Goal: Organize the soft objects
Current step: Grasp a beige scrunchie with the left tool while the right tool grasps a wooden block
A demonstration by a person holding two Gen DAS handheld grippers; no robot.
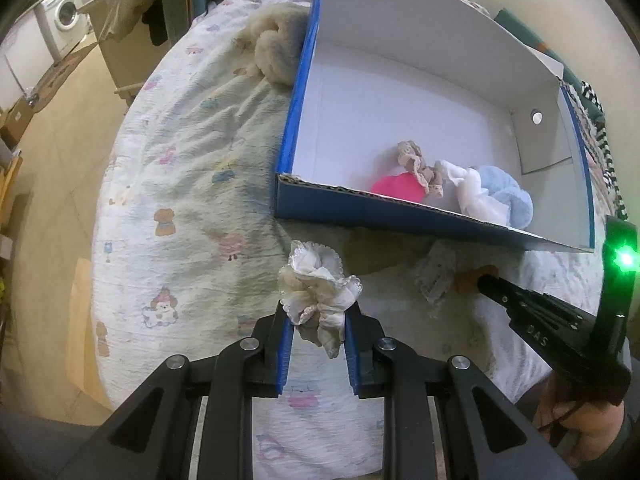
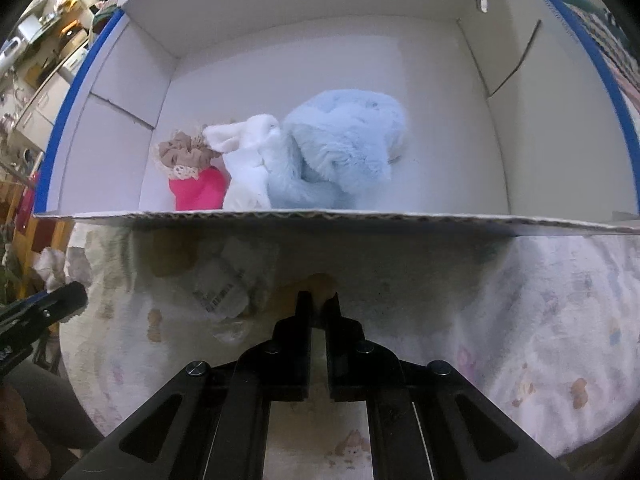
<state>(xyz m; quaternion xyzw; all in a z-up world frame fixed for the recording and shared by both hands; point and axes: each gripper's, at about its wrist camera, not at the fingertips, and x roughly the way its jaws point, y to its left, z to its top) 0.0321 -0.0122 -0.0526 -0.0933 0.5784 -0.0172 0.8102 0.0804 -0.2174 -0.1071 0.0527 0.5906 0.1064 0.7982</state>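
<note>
The left gripper point(image 1: 316, 316) reaches up from the bottom centre of the left wrist view, angled steeply down over the bed point(image 1: 188, 200), its blue-padded fingers clenched on a cream lace-edged scrunchie point(image 1: 318, 288); the ruffled fabric bunches above the fingertips and a loose tail hangs down between them, so its long axis runs roughly up and down the frame. In the upper left of that view a fluffy beige plush point(image 1: 276, 46) lies against the outer blue wall of the cardboard box point(image 1: 360, 204). The box fills the upper right, white inside, with corrugated edges. In its near corner sit a pink soft item point(image 1: 400, 188), a tan lace-trimmed scrunchie point(image 1: 420, 164), a white fluffy piece point(image 1: 476, 192) and a pale blue furry plush point(image 1: 508, 196), all touching. Lower right, the right gripper point(image 1: 482, 280) slants in from a hand point(image 1: 580, 420), its tip on a small tan object point(image 1: 470, 280) lying on the quilted, cartoon-printed cover beside a crumpled clear wrapper point(image 1: 436, 280). In the right wrist view, its black fingers are pinched on that tan object, just before the box's near wall.
</note>
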